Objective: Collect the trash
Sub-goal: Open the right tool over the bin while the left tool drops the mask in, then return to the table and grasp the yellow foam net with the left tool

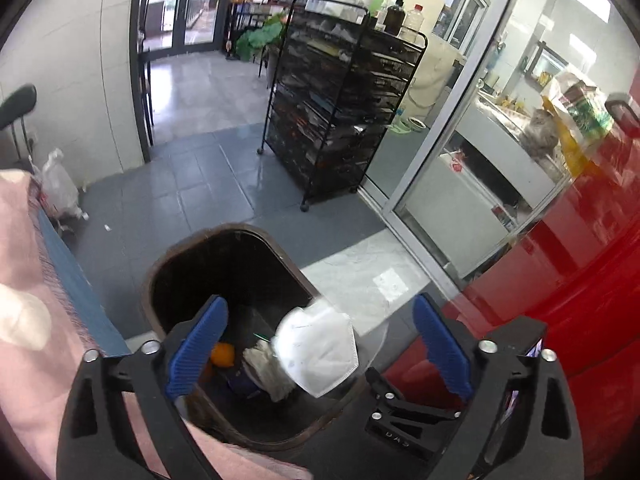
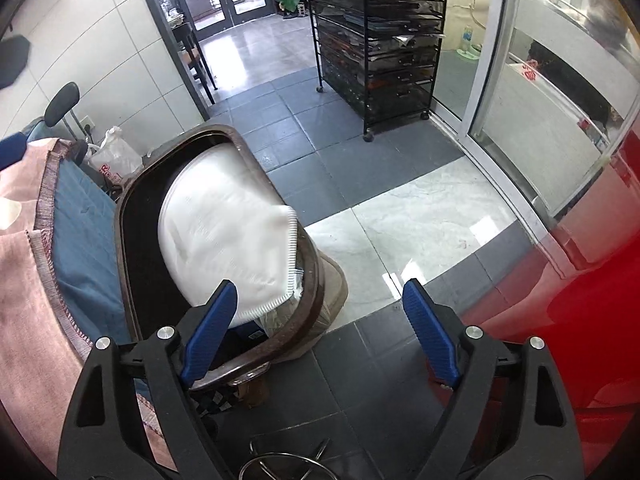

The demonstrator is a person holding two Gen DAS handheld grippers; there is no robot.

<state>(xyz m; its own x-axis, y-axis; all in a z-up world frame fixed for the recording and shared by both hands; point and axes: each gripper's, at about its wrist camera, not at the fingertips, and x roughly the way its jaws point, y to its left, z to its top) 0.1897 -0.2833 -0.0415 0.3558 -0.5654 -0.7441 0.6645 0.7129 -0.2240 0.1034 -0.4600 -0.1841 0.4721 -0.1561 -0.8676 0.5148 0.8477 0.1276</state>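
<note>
A brown trash bin [image 1: 154, 280] with a dark inside stands on the floor below my left gripper [image 1: 320, 346]. The gripper is open, its blue pads [image 1: 198, 344] wide apart. A white face mask [image 1: 320, 348] hangs loose between them over the bin, touching neither pad. In the bin lie an orange piece [image 1: 222, 354] and crumpled paper [image 1: 268, 372]. In the right wrist view the mask [image 2: 224, 240] is blurred above the bin [image 2: 128, 216]. My right gripper [image 2: 320, 332] is open beside the bin's rim and holds nothing.
A black wire rack on wheels [image 1: 340, 112] stands on the grey tiles, with a glass sliding door [image 1: 460, 160] to its right. A red glossy body [image 1: 560, 280] fills the right. Pink and blue cloth [image 1: 48, 280] and a white plastic bag [image 1: 60, 188] are at the left.
</note>
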